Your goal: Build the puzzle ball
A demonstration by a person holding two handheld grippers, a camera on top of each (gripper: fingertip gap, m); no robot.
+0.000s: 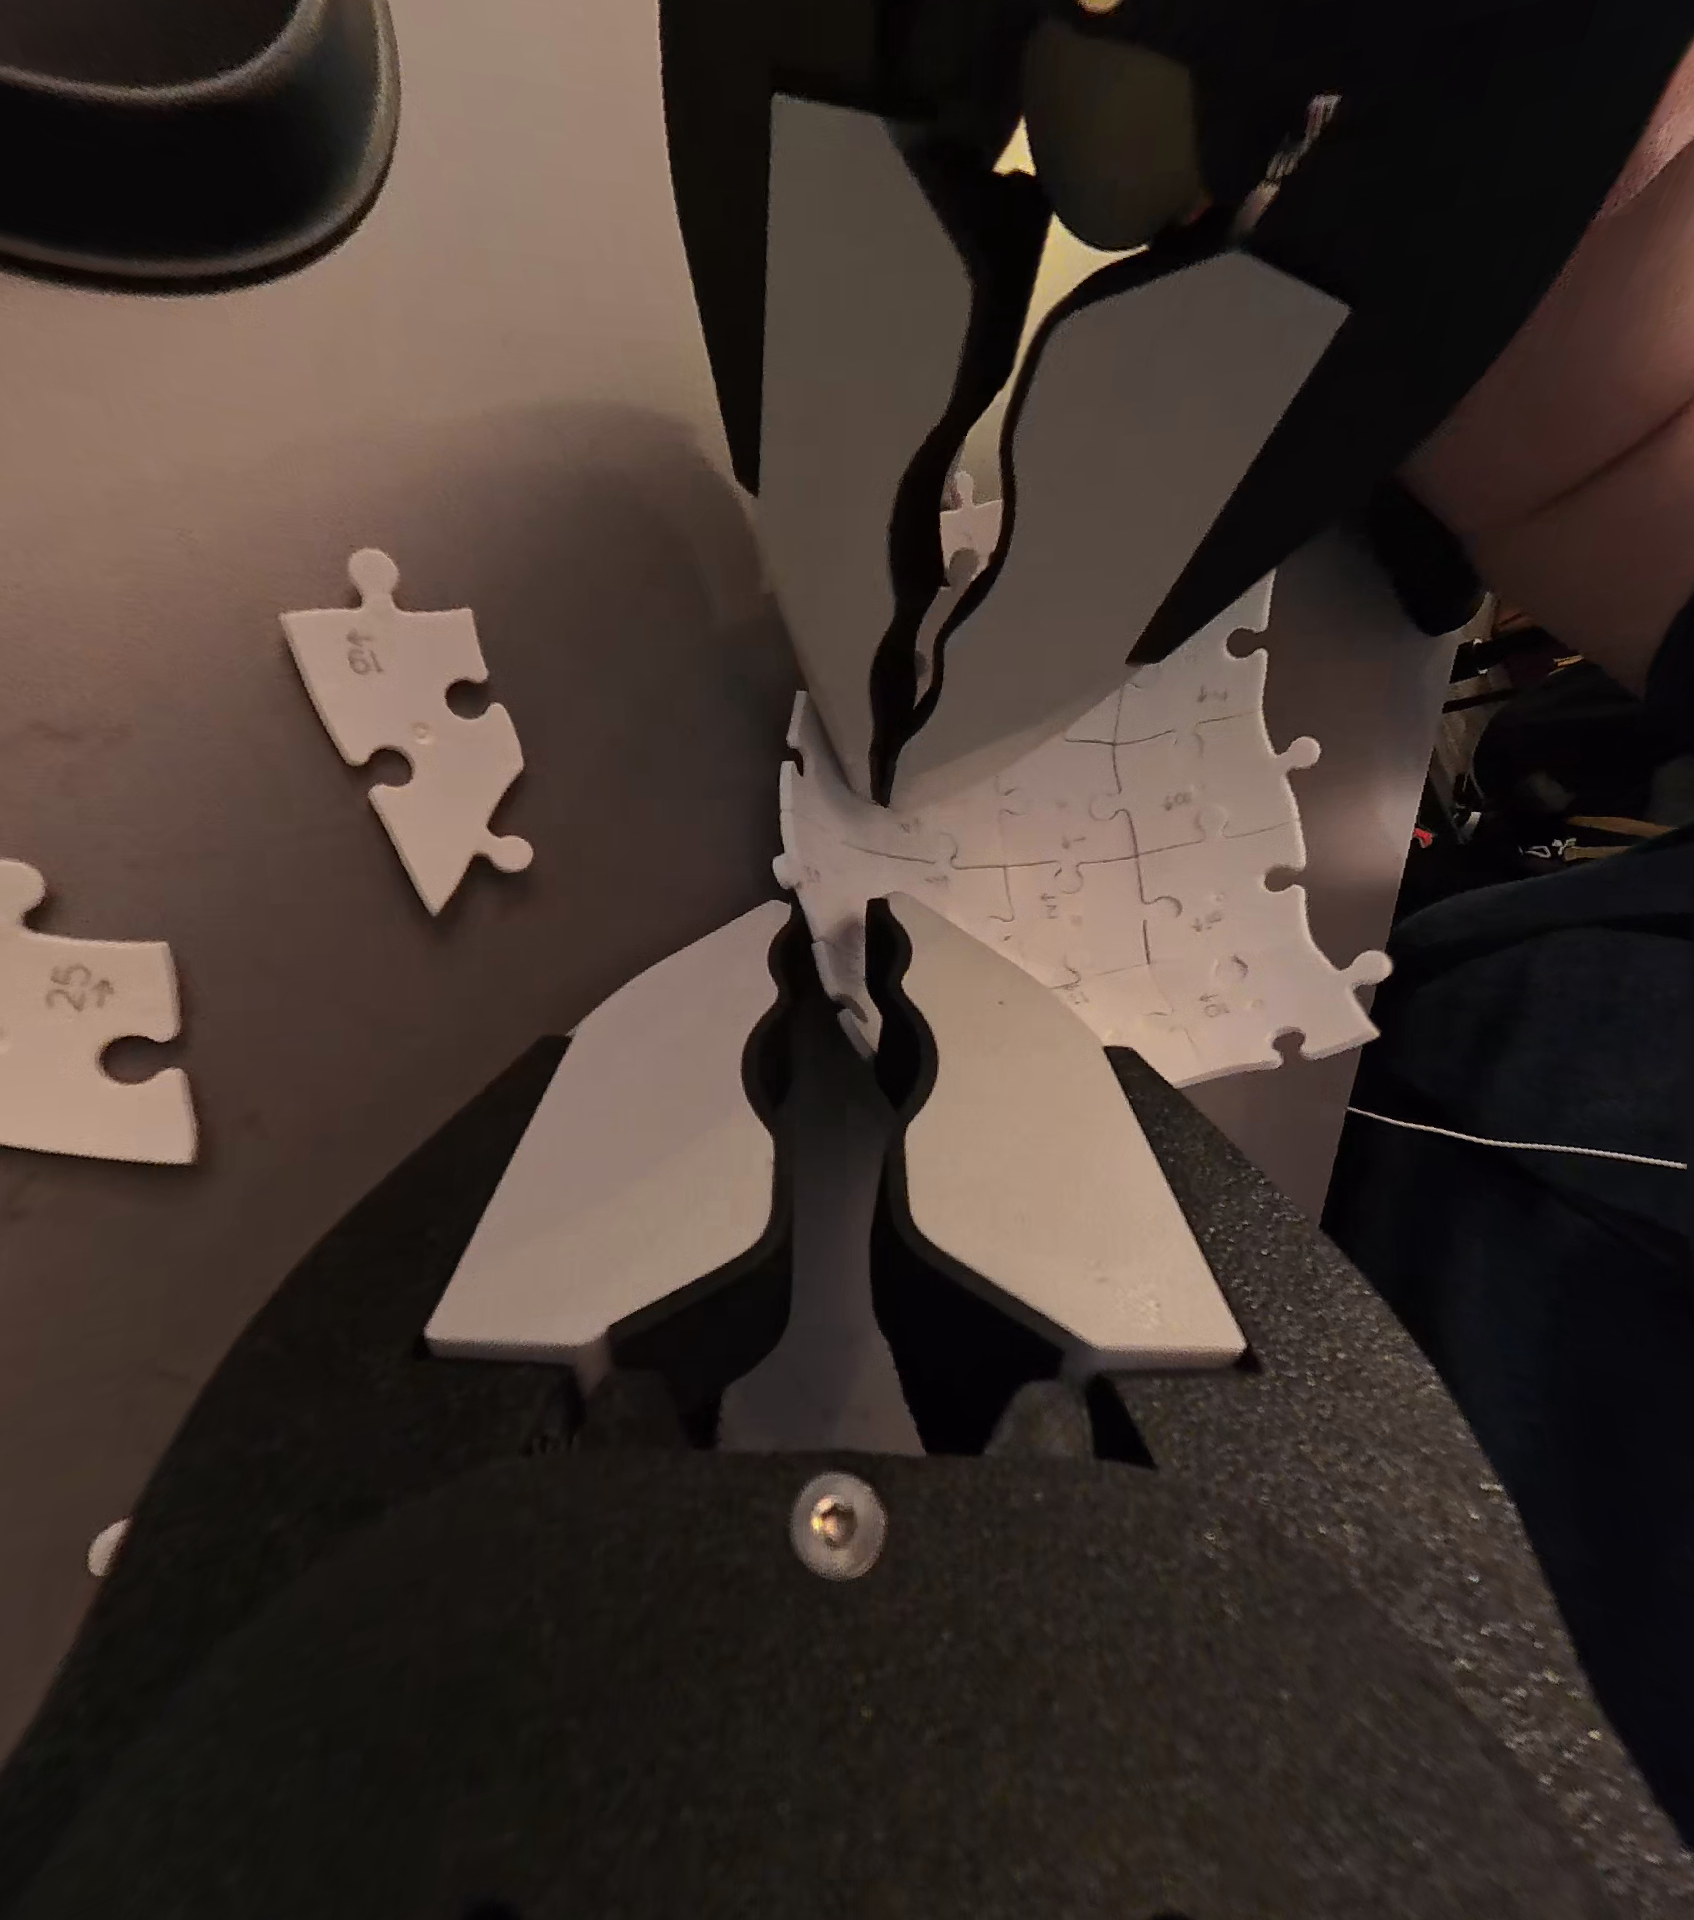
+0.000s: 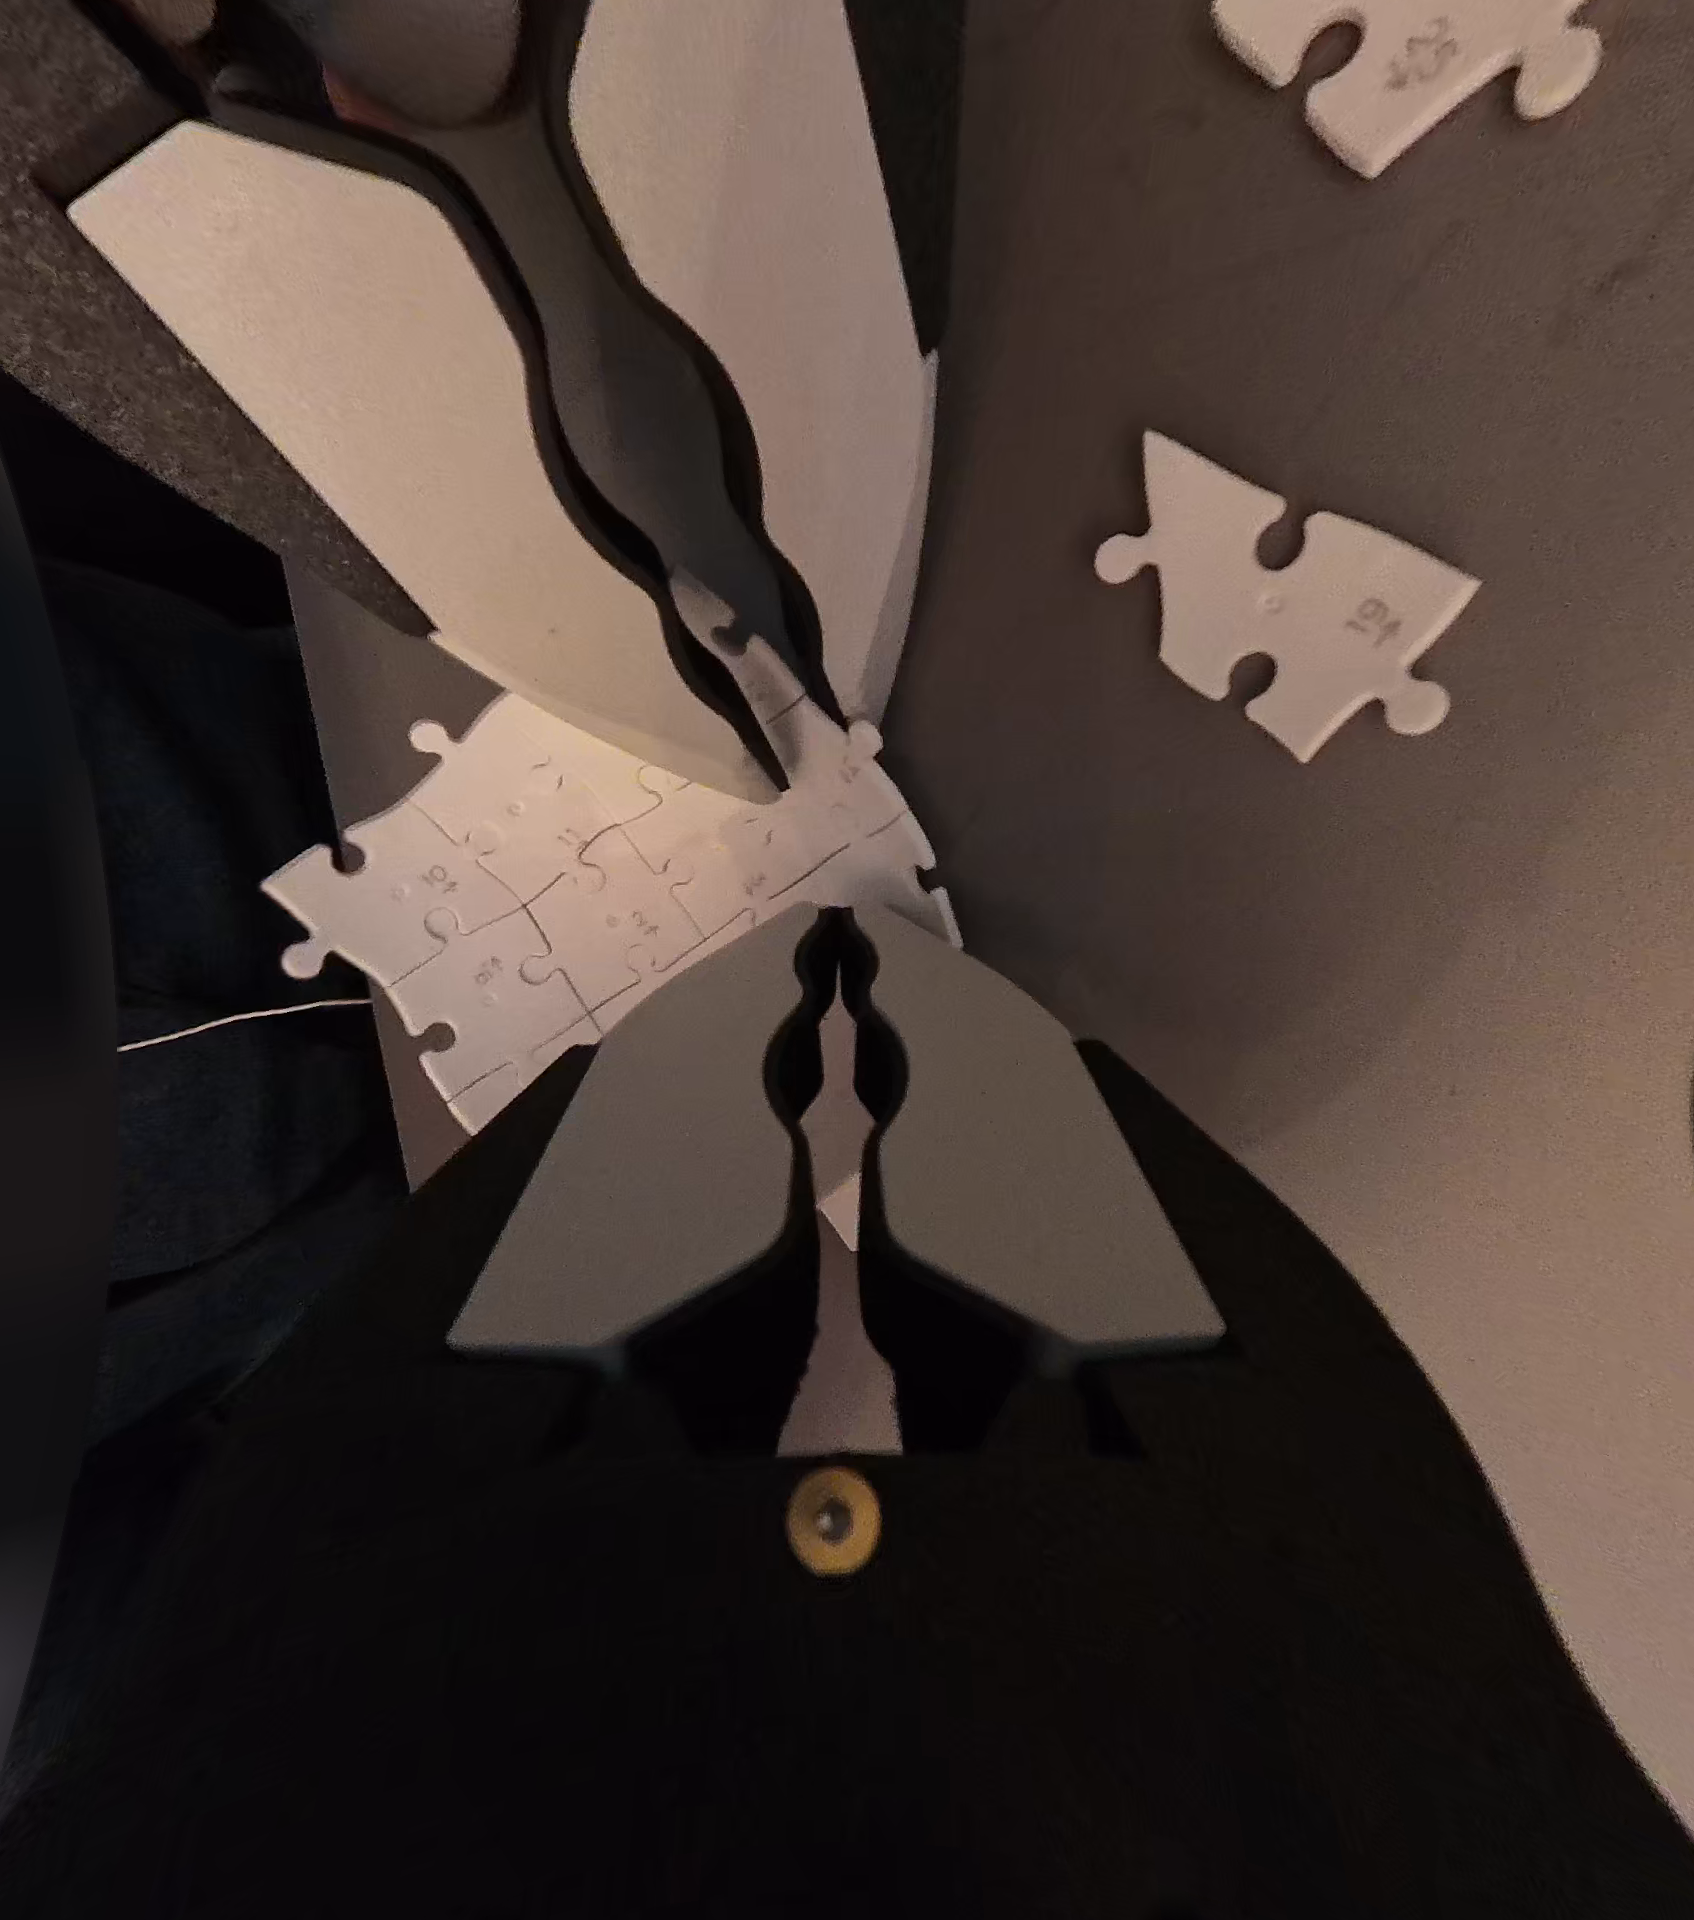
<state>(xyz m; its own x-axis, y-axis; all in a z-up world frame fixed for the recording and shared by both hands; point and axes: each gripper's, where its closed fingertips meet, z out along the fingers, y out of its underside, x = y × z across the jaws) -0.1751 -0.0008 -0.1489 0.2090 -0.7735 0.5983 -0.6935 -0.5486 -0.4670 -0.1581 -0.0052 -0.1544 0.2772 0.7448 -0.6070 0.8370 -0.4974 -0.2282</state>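
Two black grippers with grey fingers meet tip to tip over a dark grey tabletop [image 1: 199, 436]. Between them hangs a curved white sheet of joined puzzle pieces [image 1: 1134, 862], extending towards 3 o'clock in the left wrist view. The left gripper [image 1: 838, 914] clenches its near edge; the right gripper [image 2: 838, 920] pinches the opposite edge. Loose white numbered pieces lie at 9 o'clock: a wide piece [image 1: 32, 1029] and a narrower piece [image 1: 417, 727].
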